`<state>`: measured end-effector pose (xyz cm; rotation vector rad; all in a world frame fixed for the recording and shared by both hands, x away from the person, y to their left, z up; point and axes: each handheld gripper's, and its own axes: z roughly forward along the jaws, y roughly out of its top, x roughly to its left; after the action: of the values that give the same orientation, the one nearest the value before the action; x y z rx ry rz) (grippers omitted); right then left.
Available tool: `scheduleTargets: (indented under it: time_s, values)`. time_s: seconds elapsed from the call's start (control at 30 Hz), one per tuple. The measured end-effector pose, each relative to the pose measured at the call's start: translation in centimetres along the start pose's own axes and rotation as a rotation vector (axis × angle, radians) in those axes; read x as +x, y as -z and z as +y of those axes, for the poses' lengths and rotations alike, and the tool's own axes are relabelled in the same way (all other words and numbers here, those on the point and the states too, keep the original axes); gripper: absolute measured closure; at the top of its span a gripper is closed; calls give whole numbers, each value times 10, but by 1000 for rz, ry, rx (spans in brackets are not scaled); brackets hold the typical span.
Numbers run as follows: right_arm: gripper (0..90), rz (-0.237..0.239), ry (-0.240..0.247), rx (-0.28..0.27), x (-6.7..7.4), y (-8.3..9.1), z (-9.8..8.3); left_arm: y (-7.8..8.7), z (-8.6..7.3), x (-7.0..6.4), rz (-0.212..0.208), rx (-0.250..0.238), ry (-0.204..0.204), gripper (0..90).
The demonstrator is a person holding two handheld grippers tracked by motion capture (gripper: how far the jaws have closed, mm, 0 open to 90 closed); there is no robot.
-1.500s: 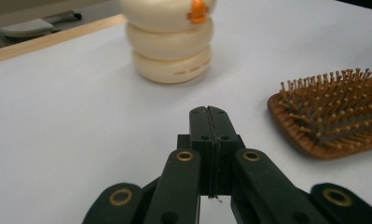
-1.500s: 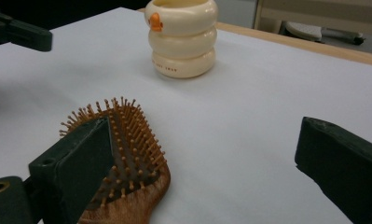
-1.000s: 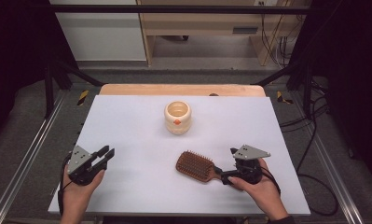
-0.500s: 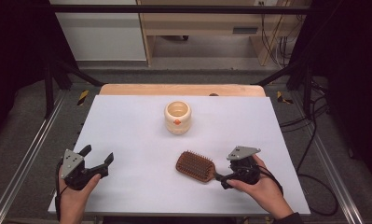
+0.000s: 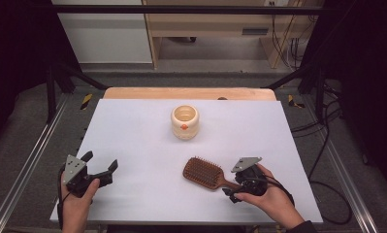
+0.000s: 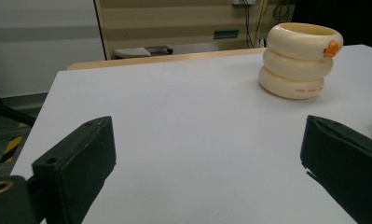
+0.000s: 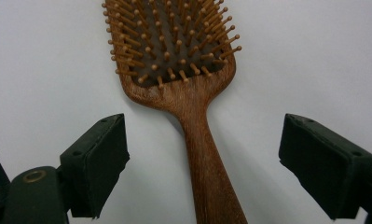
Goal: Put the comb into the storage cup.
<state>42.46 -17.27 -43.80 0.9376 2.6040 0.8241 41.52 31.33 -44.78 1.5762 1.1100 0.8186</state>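
Observation:
A wooden paddle hairbrush lies bristles up on the white table, its handle pointing to the front right. My right gripper sits at that handle. In the right gripper view the handle runs between the jaws of the right gripper. They have just been closing, with a gap left on both sides. My left gripper rests near the front left edge. Its jaws have just been opening and stand wide with nothing between them, as the left gripper view shows.
A cream ringed cup with a small orange mark stands at the middle back of the table and appears to the upper right in the left gripper view. A wooden strip borders the far edge. Metal rails run along both sides.
The left gripper's jaws have spread from nearly closed to wide apart, and that hand has shifted slightly toward the front left. The right hand stays at the brush handle.

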Motion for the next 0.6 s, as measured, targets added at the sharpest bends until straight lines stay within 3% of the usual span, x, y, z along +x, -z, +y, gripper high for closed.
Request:
scheduleTargets:
  time_s: [0.33,0.6]
  values:
    - [205,19,29,70,1,-7,5,-1,-1,-2,-10,7,-10,29]
    - [313,42,33,116,1,-9,10,-2,-1,-3,-18,6,-16,29]
